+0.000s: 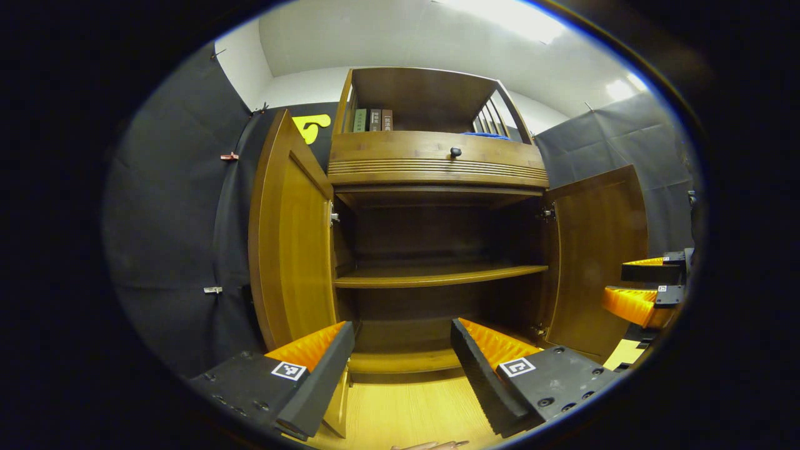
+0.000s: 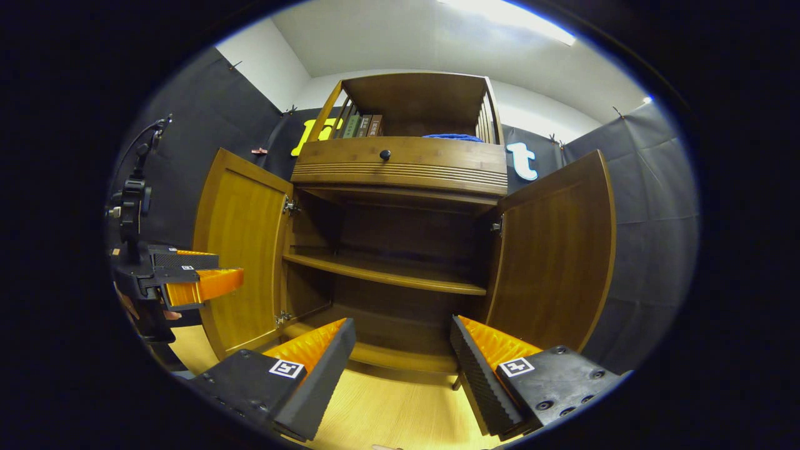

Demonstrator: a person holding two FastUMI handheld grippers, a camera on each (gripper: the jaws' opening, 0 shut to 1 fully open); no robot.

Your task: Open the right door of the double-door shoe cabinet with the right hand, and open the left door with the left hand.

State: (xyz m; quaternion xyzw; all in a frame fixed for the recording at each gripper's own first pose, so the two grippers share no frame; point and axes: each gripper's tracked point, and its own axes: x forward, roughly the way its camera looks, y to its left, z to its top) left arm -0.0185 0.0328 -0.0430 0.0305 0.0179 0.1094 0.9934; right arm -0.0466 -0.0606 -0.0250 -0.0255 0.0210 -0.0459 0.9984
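Right now my left hand-held gripper (image 1: 400, 375) hangs with its two fingers spread wide and nothing between them, low in front of the cabinet (image 1: 437, 162), above the pale wooden floor (image 1: 406, 412). My right hand-held gripper (image 2: 400, 375) is the same: fingers parted, empty, pointed at the cabinet's mouth.

Just beyond my left fingers stands the left door (image 1: 294, 231), swung out toward me on its hinges so that I see its inner face nearly edge-on, up and to the left of the gripper. Its long axis runs upright, and its free edge is the part nearest me. The left gripper is plainly the closer one to it; the right gripper shows off at the far side in the left gripper view, level with the lower part of the right door (image 1: 600, 250).

From the right gripper view, the right door (image 2: 556, 250) also stands wide open, up and to the right of my fingers, upright, with its free edge toward me. The left gripper sits across by the left door (image 2: 240, 250).

Farther in, between the doors, the shelf (image 2: 387, 272) lies bare and the interior is dark.

By my judgement both doors are already open, so any coming move is only a drawing back, each gripper straight away from its own door.
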